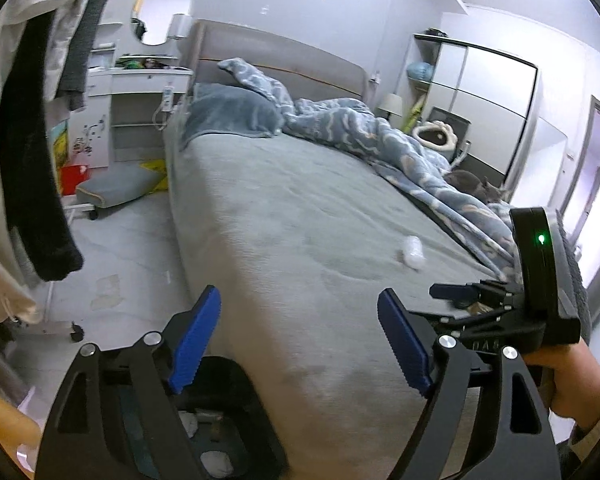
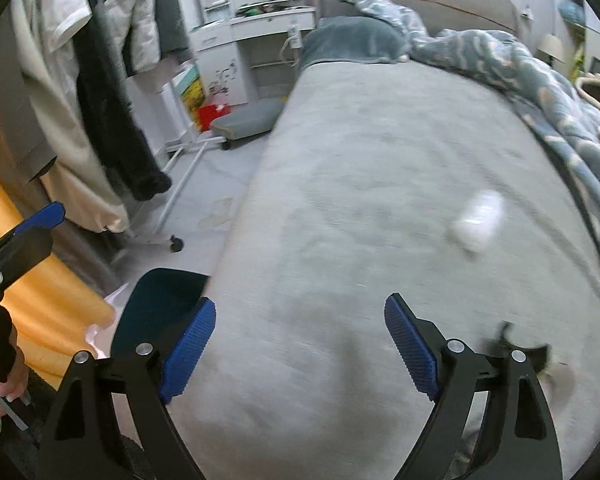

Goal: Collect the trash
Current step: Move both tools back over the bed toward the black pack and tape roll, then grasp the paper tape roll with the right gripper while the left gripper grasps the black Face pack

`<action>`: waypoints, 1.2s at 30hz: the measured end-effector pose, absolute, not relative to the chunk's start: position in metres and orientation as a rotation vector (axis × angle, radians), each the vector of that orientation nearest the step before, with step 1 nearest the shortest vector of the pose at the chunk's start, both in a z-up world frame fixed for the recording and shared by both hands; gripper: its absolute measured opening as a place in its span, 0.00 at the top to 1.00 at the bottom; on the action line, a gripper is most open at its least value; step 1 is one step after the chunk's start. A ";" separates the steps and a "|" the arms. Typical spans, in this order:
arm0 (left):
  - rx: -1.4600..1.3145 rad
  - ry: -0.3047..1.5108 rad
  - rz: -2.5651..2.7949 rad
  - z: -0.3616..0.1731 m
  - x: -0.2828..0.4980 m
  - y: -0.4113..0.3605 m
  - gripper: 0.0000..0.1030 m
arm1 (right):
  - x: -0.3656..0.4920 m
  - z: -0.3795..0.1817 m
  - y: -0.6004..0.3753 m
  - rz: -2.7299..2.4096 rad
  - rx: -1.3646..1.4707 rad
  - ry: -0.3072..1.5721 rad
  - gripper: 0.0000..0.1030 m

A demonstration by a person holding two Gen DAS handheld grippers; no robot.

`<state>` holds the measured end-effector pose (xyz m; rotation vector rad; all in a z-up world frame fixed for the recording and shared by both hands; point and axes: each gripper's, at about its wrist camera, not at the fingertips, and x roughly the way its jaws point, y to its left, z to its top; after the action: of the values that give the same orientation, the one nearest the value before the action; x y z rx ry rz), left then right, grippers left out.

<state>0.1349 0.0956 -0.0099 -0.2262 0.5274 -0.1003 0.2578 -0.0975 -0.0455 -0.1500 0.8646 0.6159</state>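
A small white bottle-like piece of trash lies on the grey bed sheet; it also shows, blurred, in the right wrist view. My left gripper is open and empty over the bed's near corner. A dark bin with white scraps inside stands on the floor below it, also seen in the right wrist view. My right gripper is open and empty above the sheet, short of the bottle. The right gripper's body shows at the right of the left wrist view.
A blue patterned duvet is bunched along the bed's far side, with a grey cat beside it. Clothes hang on a wheeled rack at the left. A grey cushion, a red box and a white desk stand beyond.
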 end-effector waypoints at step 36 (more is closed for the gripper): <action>-0.069 0.683 -0.448 -0.042 0.169 -0.077 0.14 | 0.281 -0.070 -0.267 0.394 0.032 0.918 0.15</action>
<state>0.1687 -0.0772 -0.0417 -0.0690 0.6828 -0.4478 0.2809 -0.2671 -0.0704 0.0319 0.9183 0.3944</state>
